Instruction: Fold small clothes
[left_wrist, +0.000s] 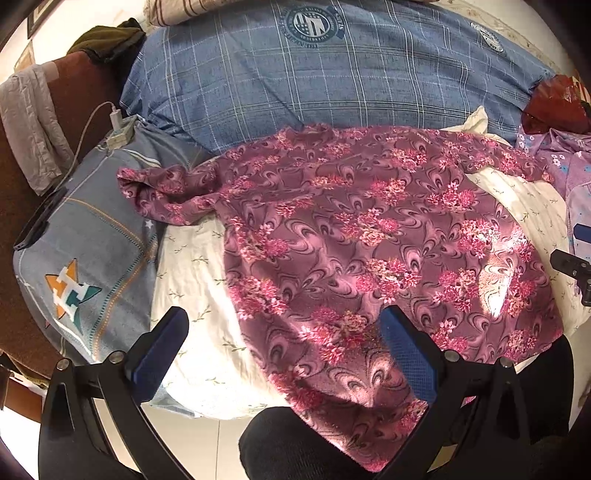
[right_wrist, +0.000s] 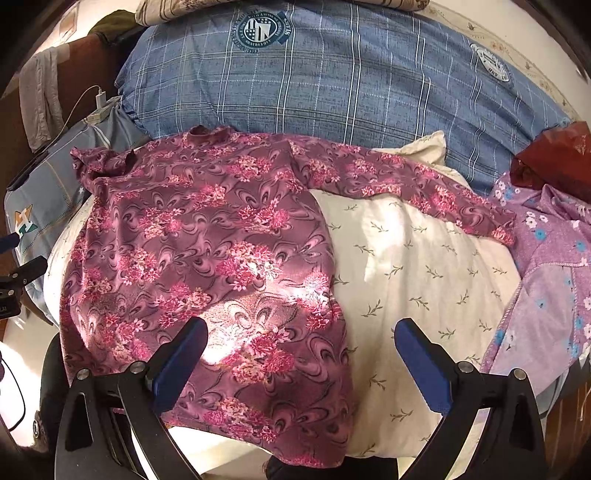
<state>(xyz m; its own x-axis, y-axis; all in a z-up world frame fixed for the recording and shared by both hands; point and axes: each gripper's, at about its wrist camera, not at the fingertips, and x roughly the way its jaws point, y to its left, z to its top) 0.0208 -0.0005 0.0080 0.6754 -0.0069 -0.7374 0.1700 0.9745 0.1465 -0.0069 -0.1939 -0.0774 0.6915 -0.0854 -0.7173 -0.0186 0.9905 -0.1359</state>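
A small maroon long-sleeved top with pink flowers (left_wrist: 369, 236) lies spread flat on a cream leaf-print sheet (left_wrist: 195, 280). Its hem hangs over the near edge of the bed. In the right wrist view the top (right_wrist: 207, 251) has one sleeve stretched out to the right and the other bunched at the left. My left gripper (left_wrist: 284, 332) is open above the top's lower left edge. My right gripper (right_wrist: 301, 339) is open above the top's lower right edge. Neither holds anything.
A big blue checked quilt (right_wrist: 332, 81) lies behind the top. A blue pillow with a star logo (left_wrist: 81, 266) is at the left, with a charger and cable (left_wrist: 118, 125) on it. A lilac flowered garment (right_wrist: 546, 280) and a red bag (right_wrist: 554, 155) lie at the right.
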